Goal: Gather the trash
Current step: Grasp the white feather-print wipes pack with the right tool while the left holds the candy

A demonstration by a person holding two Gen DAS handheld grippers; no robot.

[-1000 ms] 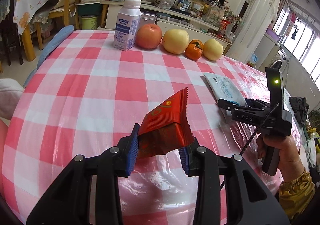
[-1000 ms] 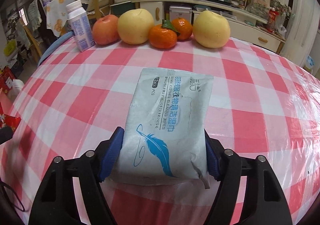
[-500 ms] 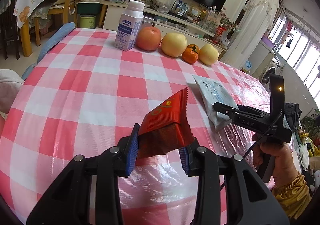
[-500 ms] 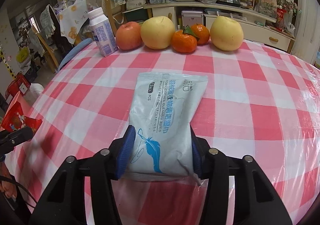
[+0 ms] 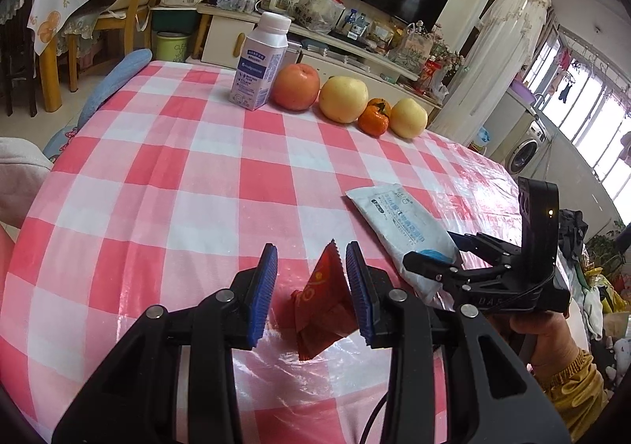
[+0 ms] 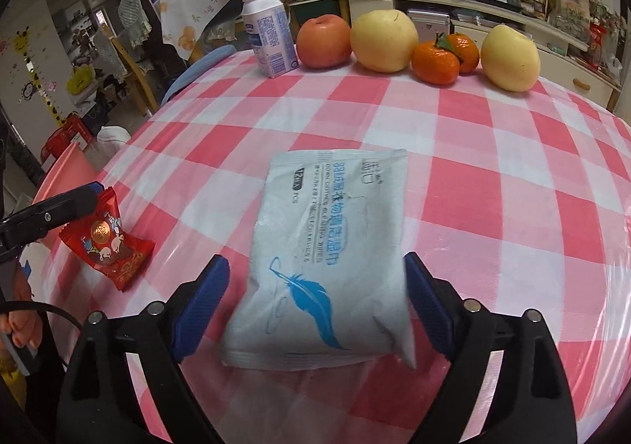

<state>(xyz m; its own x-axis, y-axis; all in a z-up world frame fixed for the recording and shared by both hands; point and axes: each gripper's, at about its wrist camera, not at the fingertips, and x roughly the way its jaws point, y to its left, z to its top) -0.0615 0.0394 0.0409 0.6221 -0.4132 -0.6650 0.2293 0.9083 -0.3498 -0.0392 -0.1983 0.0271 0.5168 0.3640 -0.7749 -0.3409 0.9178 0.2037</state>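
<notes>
A red snack wrapper [image 5: 321, 308] lies on the red-and-white checked tablecloth [image 5: 189, 183], between the fingers of my left gripper [image 5: 309, 294], which is open and no longer grips it. The wrapper also shows in the right wrist view [image 6: 108, 242]. A pale blue wipes packet [image 6: 327, 258] with a blue feather print lies flat on the cloth between the fingers of my right gripper [image 6: 315, 310], which is open with gaps on both sides. The packet [image 5: 406, 229] and right gripper [image 5: 441, 258] also show in the left wrist view.
At the table's far edge stand a white milk bottle [image 5: 262, 61], a red apple [image 5: 295, 87], two yellow pears [image 5: 343, 98], and oranges [image 5: 374, 122]. A blue chair back [image 5: 114, 79] sits at the table's left edge. A cabinet with clutter and a TV stand behind.
Both grippers have opened. The red wrapper dropped from the left gripper onto the cloth. The right gripper let go of the wipes packet, which lies flat.
</notes>
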